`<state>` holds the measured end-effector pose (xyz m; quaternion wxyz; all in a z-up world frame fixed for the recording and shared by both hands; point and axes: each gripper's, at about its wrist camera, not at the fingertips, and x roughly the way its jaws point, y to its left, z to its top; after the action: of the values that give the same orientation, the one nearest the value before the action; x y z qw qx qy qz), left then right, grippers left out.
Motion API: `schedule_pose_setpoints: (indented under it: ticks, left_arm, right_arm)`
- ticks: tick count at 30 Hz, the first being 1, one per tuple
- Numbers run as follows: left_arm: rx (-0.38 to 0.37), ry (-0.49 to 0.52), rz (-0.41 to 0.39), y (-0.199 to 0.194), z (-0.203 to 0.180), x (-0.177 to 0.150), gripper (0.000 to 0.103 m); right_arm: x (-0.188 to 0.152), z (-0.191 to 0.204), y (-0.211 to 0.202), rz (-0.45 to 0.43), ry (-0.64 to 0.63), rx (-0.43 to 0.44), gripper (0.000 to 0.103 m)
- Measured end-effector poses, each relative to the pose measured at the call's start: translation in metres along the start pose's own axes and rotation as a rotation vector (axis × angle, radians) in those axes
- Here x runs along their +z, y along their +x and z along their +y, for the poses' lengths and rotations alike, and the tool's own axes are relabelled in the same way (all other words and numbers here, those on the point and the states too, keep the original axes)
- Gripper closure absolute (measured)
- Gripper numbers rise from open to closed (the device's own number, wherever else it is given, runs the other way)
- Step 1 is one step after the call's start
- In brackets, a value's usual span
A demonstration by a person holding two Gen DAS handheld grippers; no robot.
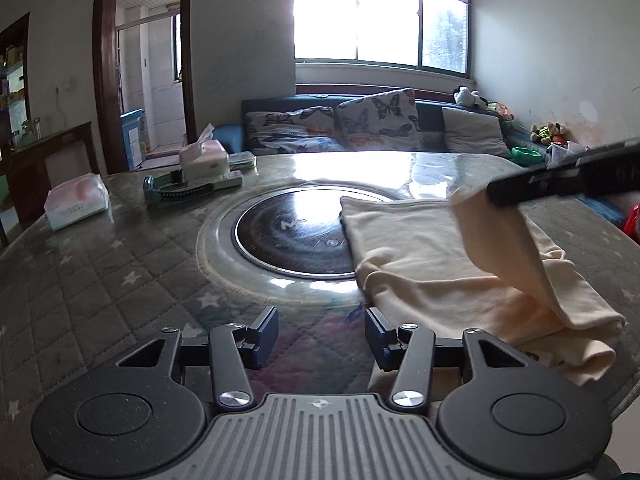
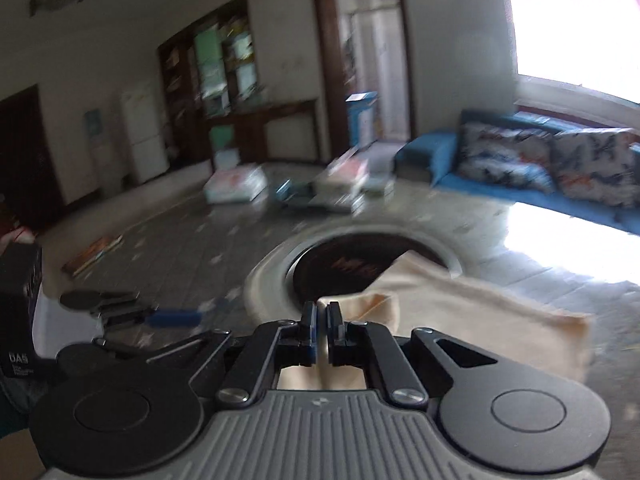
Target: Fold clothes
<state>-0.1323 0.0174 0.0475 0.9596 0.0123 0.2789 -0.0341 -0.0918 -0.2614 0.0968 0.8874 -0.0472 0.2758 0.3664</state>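
The left tool [image 1: 321,338] stood wide open with nothing between its dark blue pads [image 1: 264,330], low over the grey quilted star-patterned table [image 1: 120,280]. Just ahead and to its right lay the cream-coloured cloth garment [image 1: 420,248], spread flat on the table and overlapping the right edge of the round black glass hob [image 1: 288,232] set into the table ahead of the tool. The right tool [image 2: 321,322] had its pads pressed almost together, pinching a fold of the cream garment [image 2: 460,312]; seen from the left tool, the right tool [image 1: 560,182] reached in from the right and lifted one strip of the cloth clear of the table. Farther ahead to the left sat a white tissue pack [image 1: 76,200] and a white tissue box [image 1: 202,162], and beyond the table a blue sofa with butterfly-print cushions [image 1: 372,120].
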Motion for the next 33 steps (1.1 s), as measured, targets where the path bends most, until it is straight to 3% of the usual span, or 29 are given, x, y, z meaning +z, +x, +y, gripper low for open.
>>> schedule_pose_setpoints:
  ticks: [3, 8, 12, 15, 21, 26, 29, 33]
  left_arm:
    - [-0.016, 0.009, -0.003, -0.002, -0.002, 0.001, 0.052]
    - [-0.097, 0.059, -0.032, -0.004, -0.022, 0.008, 0.056]
    - [-0.171, 0.123, -0.029, 0.006, -0.046, 0.011, 0.06]
    - [-0.182, 0.157, -0.008, 0.018, -0.058, 0.01, 0.061]
    - [-0.192, 0.182, 0.058, 0.036, -0.063, 0.003, 0.065]
    - [-0.183, 0.189, 0.085, 0.039, -0.064, -0.002, 0.08]
    - [-0.177, 0.182, 0.071, 0.036, -0.063, -0.001, 0.1]
    - [-0.153, 0.178, 0.048, 0.022, -0.061, 0.003, 0.102]
  right_arm:
    - [-0.009, 0.011, 0.011, 0.041, -0.013, 0.045, 0.096]
    - [-0.019, -0.011, -0.016, 0.055, -0.031, -0.026, 0.093]
    - [-0.044, -0.034, -0.034, 0.148, -0.052, -0.124, 0.093]
    - [-0.065, -0.047, -0.044, 0.217, -0.035, -0.154, 0.093]
    - [-0.102, -0.057, -0.05, 0.265, 0.005, -0.155, 0.093]
    - [-0.11, -0.061, -0.048, 0.267, 0.008, -0.144, 0.091]
    - [-0.109, -0.061, -0.045, 0.274, -0.002, -0.149, 0.087]
    - [-0.108, -0.061, -0.044, 0.281, -0.017, -0.143, 0.087]
